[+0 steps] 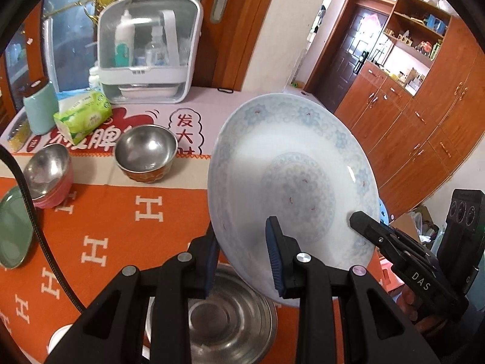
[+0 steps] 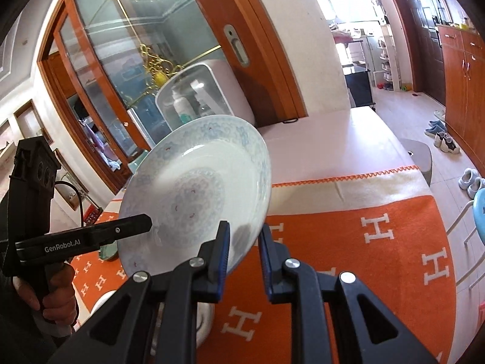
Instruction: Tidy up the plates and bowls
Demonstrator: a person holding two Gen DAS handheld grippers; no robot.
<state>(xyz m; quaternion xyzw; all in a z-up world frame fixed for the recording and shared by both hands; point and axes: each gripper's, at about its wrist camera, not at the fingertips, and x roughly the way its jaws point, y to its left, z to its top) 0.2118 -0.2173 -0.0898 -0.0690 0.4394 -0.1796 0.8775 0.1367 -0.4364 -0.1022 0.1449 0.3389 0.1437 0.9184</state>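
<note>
- Plate [image 1: 291,163], white with a pale blue pattern, is tilted in the air above the counter [image 1: 127,212], which has an orange cloth on it.
- Left gripper [image 1: 245,257] has its jaws narrow, clamped on the plate's near rim.
- Right gripper [image 2: 244,251] pinches the opposite rim, jaws narrow too.
- Steel basin [image 1: 212,318] sits directly below the plate.
- Two steel bowls [image 1: 145,151] stand farther back, near a green tissue pack [image 1: 81,115].

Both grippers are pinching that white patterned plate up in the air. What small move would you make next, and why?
Probably carry the plate left and low toward the green plate at the table's edge, to stack like with like. The left gripper and right gripper each clamp its rim, it hangs tilted, and steel bowls stand in between, so pass above them.
</note>
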